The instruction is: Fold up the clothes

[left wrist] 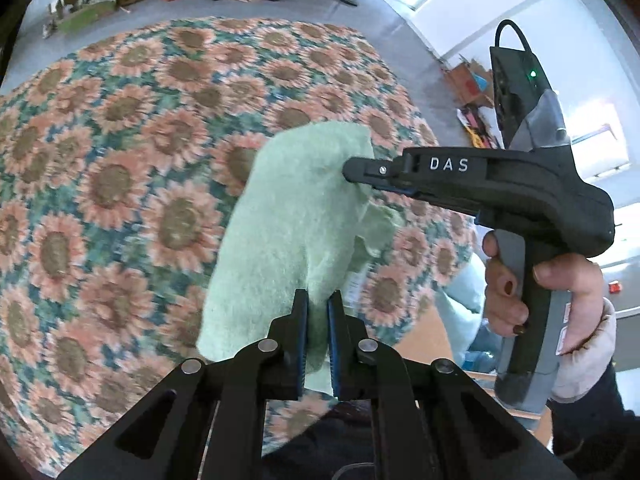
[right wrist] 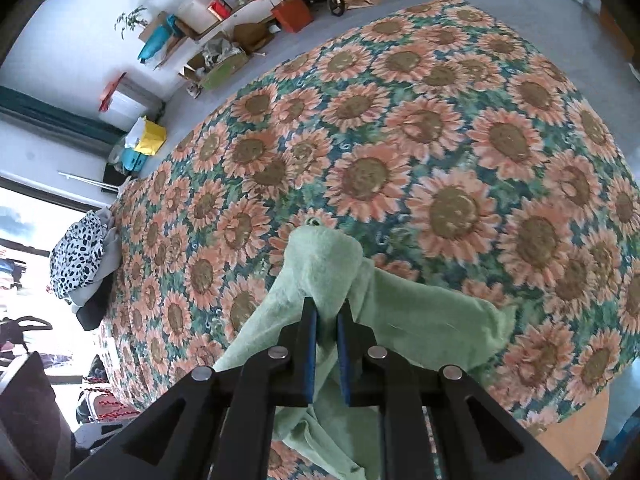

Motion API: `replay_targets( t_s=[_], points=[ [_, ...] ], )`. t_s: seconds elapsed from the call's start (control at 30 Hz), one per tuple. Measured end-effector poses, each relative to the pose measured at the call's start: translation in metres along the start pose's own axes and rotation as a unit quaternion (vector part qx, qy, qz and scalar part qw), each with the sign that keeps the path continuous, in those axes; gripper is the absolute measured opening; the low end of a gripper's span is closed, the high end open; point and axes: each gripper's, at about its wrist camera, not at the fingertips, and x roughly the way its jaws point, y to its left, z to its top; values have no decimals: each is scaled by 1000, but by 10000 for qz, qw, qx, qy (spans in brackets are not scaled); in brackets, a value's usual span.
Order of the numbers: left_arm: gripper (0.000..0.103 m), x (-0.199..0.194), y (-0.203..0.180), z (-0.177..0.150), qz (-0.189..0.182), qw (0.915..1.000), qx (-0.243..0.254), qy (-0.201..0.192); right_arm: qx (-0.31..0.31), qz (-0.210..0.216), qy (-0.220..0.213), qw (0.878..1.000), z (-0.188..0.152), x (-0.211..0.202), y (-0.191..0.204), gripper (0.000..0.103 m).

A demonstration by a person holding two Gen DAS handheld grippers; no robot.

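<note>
while both hang above the sunflower-print desk, left gripper and right gripper are each clamped on the green cloth; cloth: pale green, fuzzy, bunched, draped between them, lifted clear of the desk.

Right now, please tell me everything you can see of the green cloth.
The green cloth is pale mint, fuzzy like fleece or terry. It hangs bunched and draped above the sunflower tablecloth. The left gripper and the right gripper each pinch a part of it between shut blue pads.
</note>
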Motion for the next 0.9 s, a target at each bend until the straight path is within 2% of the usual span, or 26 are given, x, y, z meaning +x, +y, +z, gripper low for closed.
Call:
replay_targets(
  t_s=[0.17, 0.37, 0.53, 0.67, 0.9],
  points=[
    [8, -10, -15, -8, -271, 9996, 109, 52, 38, 104, -203, 9997, -4, -24, -13, 10],
    [8, -4, -32, -19, -494, 9980, 269, 295, 202, 13, -245, 9995, -14, -35, -34, 10],
    [8, 20, -46, -26, -688, 9950, 382, 608, 421, -158, -156, 9989, -26, -32, -54, 10],
    [8, 55, -53, -27, -746, 9928, 405, 849, 581, -353, -12, 9977, -39, -24, -74, 10],
    [8, 108, -56, -39, -479, 9887, 309, 1388, 833, -662, 375, 9936, -47, 10, -106, 10]
  ],
)
